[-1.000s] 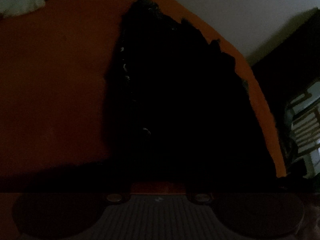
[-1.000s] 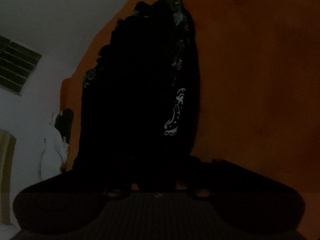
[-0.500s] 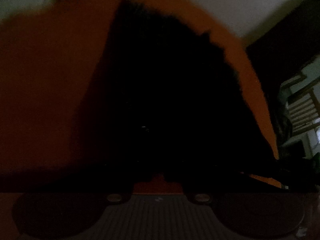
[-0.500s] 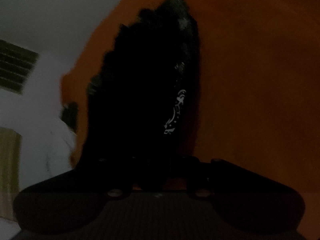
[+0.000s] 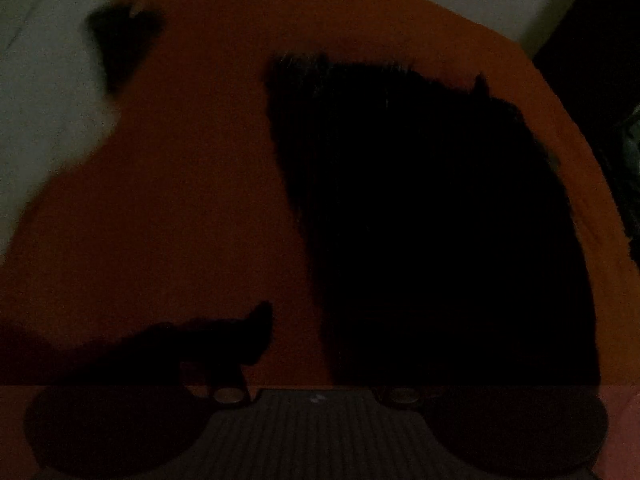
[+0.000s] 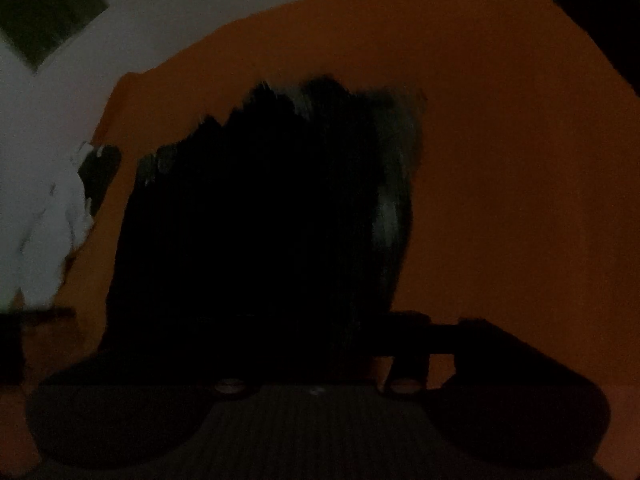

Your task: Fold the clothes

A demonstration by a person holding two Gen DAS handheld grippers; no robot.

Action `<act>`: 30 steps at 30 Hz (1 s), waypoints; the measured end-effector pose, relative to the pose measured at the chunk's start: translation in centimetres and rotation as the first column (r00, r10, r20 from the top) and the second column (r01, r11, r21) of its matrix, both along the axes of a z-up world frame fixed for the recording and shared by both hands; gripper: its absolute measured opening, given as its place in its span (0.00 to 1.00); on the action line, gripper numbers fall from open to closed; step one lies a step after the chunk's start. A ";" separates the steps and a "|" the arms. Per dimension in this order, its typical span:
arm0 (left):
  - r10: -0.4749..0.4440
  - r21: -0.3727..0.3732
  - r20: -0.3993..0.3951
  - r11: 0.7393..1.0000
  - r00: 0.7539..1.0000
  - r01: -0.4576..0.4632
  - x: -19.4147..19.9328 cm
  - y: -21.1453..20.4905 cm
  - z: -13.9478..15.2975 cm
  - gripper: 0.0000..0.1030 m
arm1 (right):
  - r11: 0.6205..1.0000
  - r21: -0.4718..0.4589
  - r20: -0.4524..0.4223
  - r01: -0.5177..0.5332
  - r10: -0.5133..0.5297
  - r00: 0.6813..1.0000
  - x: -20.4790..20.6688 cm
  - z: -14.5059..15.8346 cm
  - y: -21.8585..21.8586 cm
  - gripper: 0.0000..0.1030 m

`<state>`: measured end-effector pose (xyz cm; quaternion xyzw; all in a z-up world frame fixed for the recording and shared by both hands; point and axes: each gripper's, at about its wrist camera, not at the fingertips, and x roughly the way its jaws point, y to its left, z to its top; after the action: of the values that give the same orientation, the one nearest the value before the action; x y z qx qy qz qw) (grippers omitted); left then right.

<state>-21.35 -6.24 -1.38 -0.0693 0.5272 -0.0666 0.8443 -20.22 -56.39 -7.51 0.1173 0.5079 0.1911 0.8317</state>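
Black garment (image 5: 432, 220) lies spread on the orange worktop (image 5: 180, 200), which fills most of both wrist views. Seen from the left wrist, the garment covers the right half of the worktop and runs from its ragged far edge down to the bottom of the picture. From the right wrist, the same garment (image 6: 260, 220) sits left of centre, with bare orange worktop (image 6: 500, 160) stretching away on its right. Both pictures are dim and blurred, so no folds or seams can be made out in the black cloth.

Beyond the worktop's far edge the surroundings are pale. A white cloth (image 5: 44, 100) lies at the left edge of the worktop with a dark patch (image 5: 120, 40) on it; the right wrist view shows this white cloth (image 6: 48, 220) well apart from the garment.

The left gripper (image 5: 316, 360) has its fingers apart and opening. One finger (image 5: 236, 344) stands over bare orange, and the garment's near edge lies in the gap, not visibly pinched. The right gripper (image 6: 320, 352) is also opening. One finger (image 6: 404, 356) shows beside the garment's edge, while the other is lost against the black cloth.

A pale printed patch (image 6: 390, 208) shows near the garment's right edge.
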 end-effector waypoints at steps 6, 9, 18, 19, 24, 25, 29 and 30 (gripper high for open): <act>-0.028 -0.047 -0.048 0.999 0.998 0.025 16.0 -6.7 -0.7 0.78 | 0.995 -0.099 -0.006 -0.015 0.014 1.000 16.9 -1.7 3.5 0.73; 0.045 -0.128 -0.062 0.990 0.997 -0.053 22.0 -9.0 -1.3 0.77 | 0.997 -0.067 0.007 -0.037 0.038 0.999 21.6 -3.1 7.0 0.73; -0.090 -0.037 0.007 0.995 0.996 0.090 29.8 -9.4 -3.6 0.75 | 0.981 -0.030 0.020 -0.193 0.194 0.981 26.3 -4.9 15.0 0.58; -0.108 -0.099 0.002 0.989 0.994 0.108 30.1 -8.5 -4.2 0.75 | 0.976 -0.038 0.016 -0.214 0.215 0.977 26.7 -5.2 15.3 0.58; -0.257 -0.256 0.001 0.934 0.966 0.248 30.5 -8.1 -6.4 0.02 | 0.987 0.016 0.047 -0.160 0.159 0.986 26.2 -6.3 13.8 0.59; -0.284 -0.258 0.001 0.926 0.959 0.274 30.3 -8.5 -6.5 0.01 | 0.989 0.030 0.054 -0.145 0.143 0.988 25.9 -6.5 13.4 0.59; -0.196 -0.386 0.159 0.890 0.968 0.244 30.6 -7.0 -5.0 0.05 | 0.994 0.068 0.105 -0.087 0.080 0.991 24.4 -6.4 11.8 0.59; -0.106 -0.438 0.185 0.881 0.977 0.179 30.6 -6.1 -4.5 0.22 | 0.994 0.081 0.120 -0.075 0.065 0.991 24.0 -6.3 11.4 0.59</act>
<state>9.25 -12.35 -5.86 -0.2195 0.4333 -0.2546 0.8362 3.81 -44.95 -13.80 0.1234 0.4532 0.2485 0.8471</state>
